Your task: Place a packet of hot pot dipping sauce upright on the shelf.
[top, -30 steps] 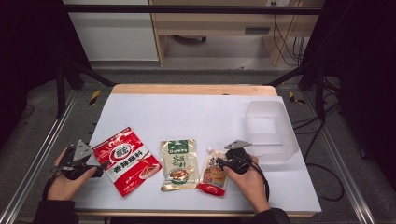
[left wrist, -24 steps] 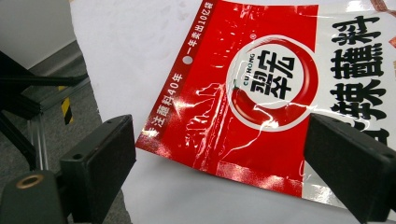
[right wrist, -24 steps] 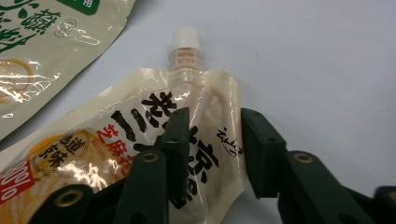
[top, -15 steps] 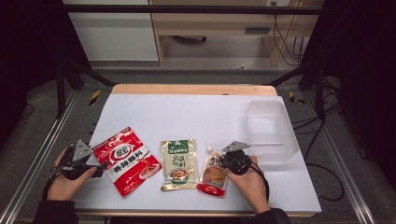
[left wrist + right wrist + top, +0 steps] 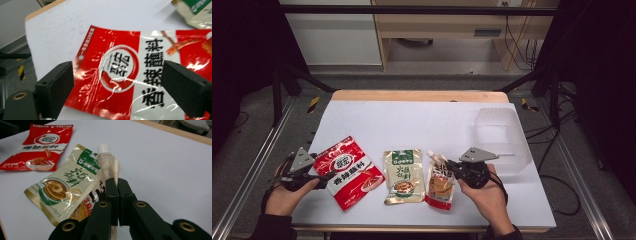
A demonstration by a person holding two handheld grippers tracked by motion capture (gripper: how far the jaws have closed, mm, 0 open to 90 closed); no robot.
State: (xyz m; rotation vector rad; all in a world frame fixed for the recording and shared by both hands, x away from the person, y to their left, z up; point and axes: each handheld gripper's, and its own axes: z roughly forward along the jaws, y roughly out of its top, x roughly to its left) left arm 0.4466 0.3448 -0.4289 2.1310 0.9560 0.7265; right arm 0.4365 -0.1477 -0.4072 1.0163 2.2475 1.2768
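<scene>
Three pouches lie in a row on the white table (image 5: 412, 125). My right gripper (image 5: 448, 164) is shut on the side edge of the spouted orange-and-white pouch (image 5: 441, 186), just below its white cap. Its jaws have just been closing on that edge, and the right gripper view shows the gripper (image 5: 117, 182) pinching the pouch (image 5: 108, 163). A beige pouch with a green top (image 5: 403, 174) lies in the middle. My left gripper (image 5: 328, 176) stands open at the left side of the red chili pouch (image 5: 349, 172). In its own view the gripper (image 5: 116, 73) hovers over the red pouch (image 5: 120, 62) without touching it.
A clear plastic box (image 5: 502, 137) stands at the table's right side, just behind my right hand. The back half of the white table is bare up to its wooden far edge (image 5: 417, 95). Metal frame rails run along both sides.
My right gripper has shut on the spouted pouch's edge and risen a little, lifting its capped end. The left gripper has stayed put.
</scene>
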